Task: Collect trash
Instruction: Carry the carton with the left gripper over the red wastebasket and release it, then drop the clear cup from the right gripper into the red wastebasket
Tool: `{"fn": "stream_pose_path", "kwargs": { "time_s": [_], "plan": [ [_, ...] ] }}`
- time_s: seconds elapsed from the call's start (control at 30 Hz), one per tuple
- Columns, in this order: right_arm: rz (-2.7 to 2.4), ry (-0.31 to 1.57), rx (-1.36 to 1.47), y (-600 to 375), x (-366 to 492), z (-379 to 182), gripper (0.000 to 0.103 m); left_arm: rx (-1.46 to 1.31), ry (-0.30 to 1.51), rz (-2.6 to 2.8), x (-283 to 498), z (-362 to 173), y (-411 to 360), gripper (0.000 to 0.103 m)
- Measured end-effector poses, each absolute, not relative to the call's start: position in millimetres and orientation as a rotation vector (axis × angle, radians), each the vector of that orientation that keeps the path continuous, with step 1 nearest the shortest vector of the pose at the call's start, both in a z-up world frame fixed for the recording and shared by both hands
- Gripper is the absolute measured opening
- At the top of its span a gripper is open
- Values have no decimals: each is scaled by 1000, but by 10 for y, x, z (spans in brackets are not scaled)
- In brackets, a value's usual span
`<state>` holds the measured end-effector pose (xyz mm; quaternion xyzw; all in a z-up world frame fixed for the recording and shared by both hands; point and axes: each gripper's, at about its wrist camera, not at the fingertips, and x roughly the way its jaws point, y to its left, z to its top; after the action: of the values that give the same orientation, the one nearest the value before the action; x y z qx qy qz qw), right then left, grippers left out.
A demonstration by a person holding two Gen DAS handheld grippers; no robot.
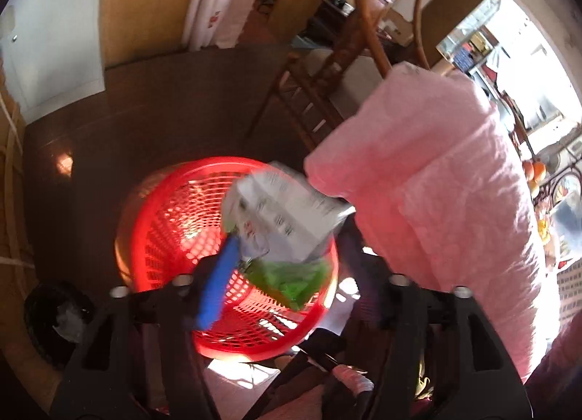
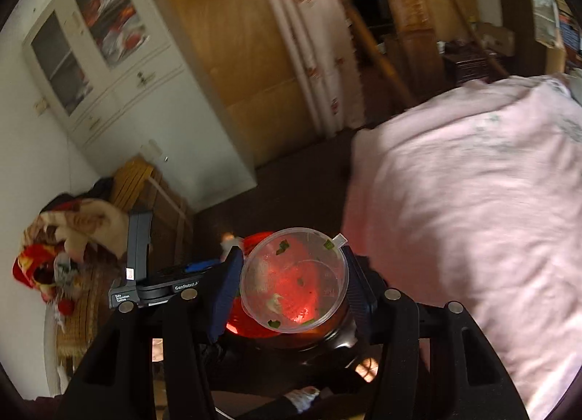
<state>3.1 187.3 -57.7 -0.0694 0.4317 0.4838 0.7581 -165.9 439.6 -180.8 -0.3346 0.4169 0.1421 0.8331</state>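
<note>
We see the big red basket (image 1: 232, 256) on the dark floor, right below our left tongs (image 1: 287, 249). A white box (image 1: 287, 209) sits tilted between the wide-apart jaws, over the basket's right side, with green stuff (image 1: 291, 278) under it. The blue pad (image 1: 218, 281) looks clear of the box, so we think the box is let go and dropping in, but blur makes that hard to tell. Our right tongs (image 2: 294, 281) squeeze a clear cup (image 2: 294, 278) from both sides. The basket (image 2: 254, 241) shows red just past and under the cup, so the cup goes forward and down next.
</note>
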Motion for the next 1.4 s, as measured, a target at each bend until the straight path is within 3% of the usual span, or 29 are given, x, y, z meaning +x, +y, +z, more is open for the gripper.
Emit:
{"fn": "stream_pose_path", "kwargs": {
  "time_s": [0.07,0.17,0.47,0.5,0.53,0.57,0.97,1.4],
  "plan": [
    [1083,973,-180,2109,-50,-669,54,-733,857,320,-1774,-1810,4503,81],
    [1115,1006,-224,2370,-162,-802,54,-779,820,337,-1935,-1796,4664,86],
    [1161,1058,-305,2987,-290,-1185,55,-830,760,443,-2186,-1732,5005,87],
    [1170,1055,-296,3021,-294,-1208,57,-835,756,450,-2208,-1727,5039,87],
    [1175,1058,-286,3045,-290,-1215,67,-837,753,458,-2221,-1729,5068,87],
    [1170,1059,-270,3034,-266,-1227,74,-836,750,465,-2227,-1724,5079,87],
    [1085,1037,-155,2533,-139,-1196,82,-721,728,499,-2147,-1401,4888,91],
    [935,783,-79,1532,-73,-719,97,-524,657,440,-1798,-734,4143,96]
  ]
}}
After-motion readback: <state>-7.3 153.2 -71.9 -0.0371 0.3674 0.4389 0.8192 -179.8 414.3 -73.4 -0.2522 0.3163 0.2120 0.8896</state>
